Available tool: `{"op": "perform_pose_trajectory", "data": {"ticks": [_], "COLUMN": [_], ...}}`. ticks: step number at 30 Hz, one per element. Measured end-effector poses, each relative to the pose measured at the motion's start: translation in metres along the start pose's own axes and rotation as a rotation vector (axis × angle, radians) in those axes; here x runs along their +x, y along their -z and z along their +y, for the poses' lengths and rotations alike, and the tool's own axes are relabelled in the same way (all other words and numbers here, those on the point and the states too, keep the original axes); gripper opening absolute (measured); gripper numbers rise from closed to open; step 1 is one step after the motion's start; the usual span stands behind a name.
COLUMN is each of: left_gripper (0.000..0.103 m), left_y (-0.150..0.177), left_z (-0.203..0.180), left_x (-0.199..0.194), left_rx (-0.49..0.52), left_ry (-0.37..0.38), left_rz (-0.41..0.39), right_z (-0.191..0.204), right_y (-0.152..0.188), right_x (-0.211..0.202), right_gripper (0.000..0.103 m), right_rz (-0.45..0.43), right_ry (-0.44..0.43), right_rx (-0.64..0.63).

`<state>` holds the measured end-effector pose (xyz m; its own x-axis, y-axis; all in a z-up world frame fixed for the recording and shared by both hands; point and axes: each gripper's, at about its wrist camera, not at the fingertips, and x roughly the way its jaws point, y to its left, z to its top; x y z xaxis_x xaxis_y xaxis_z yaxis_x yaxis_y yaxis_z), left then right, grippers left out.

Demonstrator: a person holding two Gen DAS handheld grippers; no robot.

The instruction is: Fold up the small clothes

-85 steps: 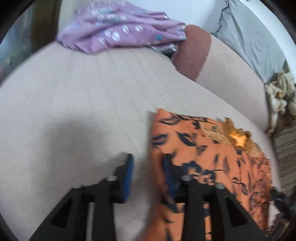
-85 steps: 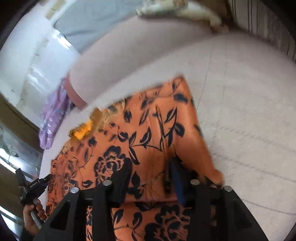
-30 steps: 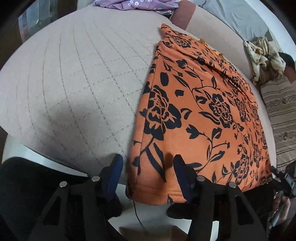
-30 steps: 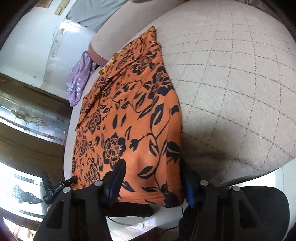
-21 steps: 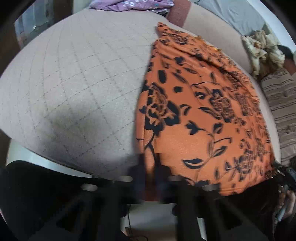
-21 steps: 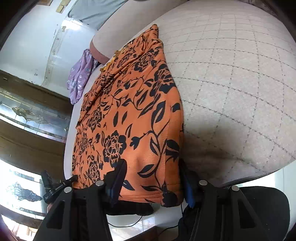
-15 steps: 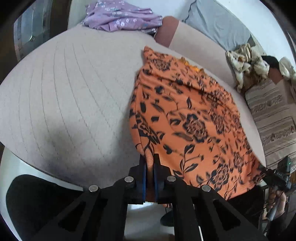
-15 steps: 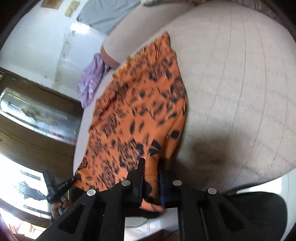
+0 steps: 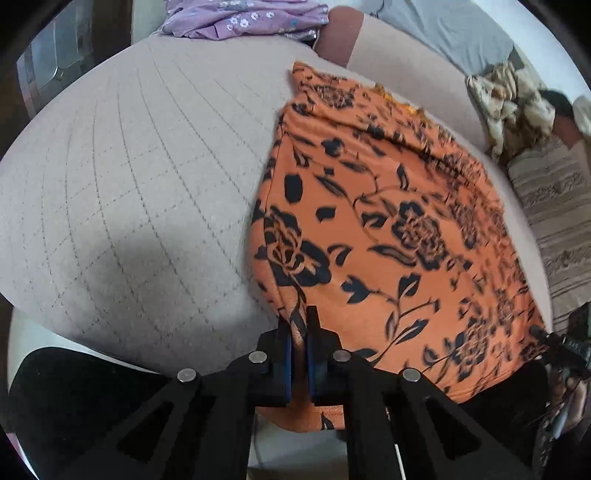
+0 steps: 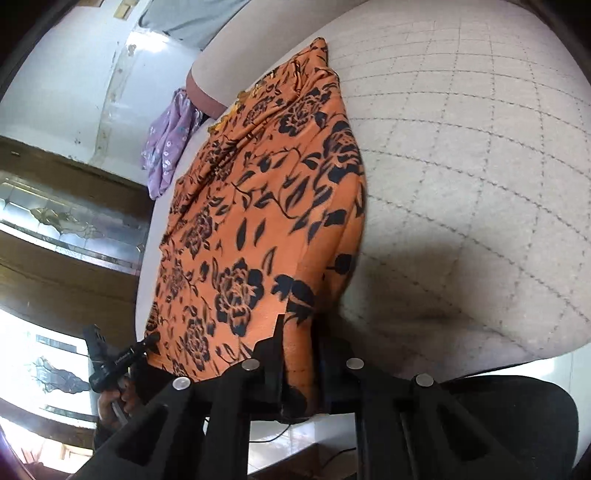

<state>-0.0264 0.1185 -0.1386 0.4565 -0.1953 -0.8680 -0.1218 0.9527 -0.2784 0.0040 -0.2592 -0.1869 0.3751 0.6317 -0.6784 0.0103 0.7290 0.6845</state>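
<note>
Quilted beige sofa seat carries the orange garment, spread flat along the seat, near hem hanging just over the front edge. Purple floral cloth lies well apart, at the far end.

Garment: orange knit, black rose-and-leaf print, gold trim at the far end. Looks thin, soft, light — I judge it will drape and sag between holds, not keep a crease by itself. Best taken at the two near hem corners, which is where I have it.

My left tool is pinched on the left hem corner; my right tool is pinched on the right one — cloth bunches between both pairs of pads.
</note>
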Motion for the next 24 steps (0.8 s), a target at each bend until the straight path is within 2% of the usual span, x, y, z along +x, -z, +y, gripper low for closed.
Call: {"op": "perform_pose_trajectory", "data": {"ticks": [3,5,6,7,8,9,10,12,13,14,15,16,17,19,20,23,24], "left_gripper": [0.008,0.017,0.020,0.035,0.054,0.060,0.063,0.063,0.057,0.043,0.034,0.019,0.011,0.008,0.008,0.007,0.007], "left_y": [-0.003,0.001,0.002,0.002,0.002,0.002,0.003,0.005,0.006,0.005,0.004,0.000,-0.004,-0.012,-0.015,-0.018,-0.018], "left_z": [-0.002,0.001,0.001,-0.001,-0.003,-0.007,-0.012,-0.022,-0.025,-0.026,-0.024,-0.016,-0.008,0.010,0.012,0.010,0.000], "left_x": [0.010,0.015,0.016,0.016,0.017,0.018,0.019,0.022,0.023,0.023,0.022,0.020,0.019,0.016,0.016,0.004,0.000], "left_rx": [0.000,0.000,0.002,0.003,0.006,0.016,0.032,0.075,0.084,0.089,0.082,0.046,0.007,-0.071,-0.080,-0.057,-0.014], "left_ry": [-0.017,-0.040,-0.037,-0.020,0.002,0.026,0.007,-0.055,-0.072,-0.093,-0.092,-0.052,-0.018,0.041,0.037,-0.053,-0.135], "left_rz": [0.004,0.021,0.016,0.016,0.018,0.019,0.016,0.014,0.011,0.008,0.009,0.015,0.026,0.046,0.040,0.009,-0.014], "right_z": [0.004,0.001,-0.002,-0.004,-0.003,-0.003,-0.002,0.002,0.004,0.006,0.007,0.005,0.004,0.004,0.006,0.012,0.013], "right_y": [0.000,0.000,0.000,0.001,0.000,-0.001,-0.002,-0.003,-0.003,-0.003,-0.003,-0.002,-0.003,-0.004,-0.005,-0.006,-0.006], "right_x": [-0.004,0.004,0.010,0.012,0.011,0.012,0.014,0.015,0.016,0.016,0.018,0.020,0.020,0.021,0.021,0.019,0.019], "right_gripper": [0.018,0.029,0.030,0.033,0.041,0.047,0.056,0.057,0.053,0.036,0.028,0.024,0.023,0.022,0.021,0.019,0.019], "right_rz": [-0.023,0.000,0.021,0.029,0.026,0.029,0.035,0.041,0.042,0.040,0.043,0.051,0.054,0.053,0.052,0.042,0.041], "right_ry": [-0.053,0.008,0.012,-0.005,-0.011,-0.021,-0.050,-0.043,-0.034,-0.027,-0.025,-0.023,-0.024,-0.025,-0.029,-0.058,-0.066], "right_rx": [0.004,0.010,0.022,0.032,0.026,0.027,0.031,0.010,-0.005,-0.019,-0.022,-0.015,-0.008,-0.008,-0.013,-0.026,-0.030]}}
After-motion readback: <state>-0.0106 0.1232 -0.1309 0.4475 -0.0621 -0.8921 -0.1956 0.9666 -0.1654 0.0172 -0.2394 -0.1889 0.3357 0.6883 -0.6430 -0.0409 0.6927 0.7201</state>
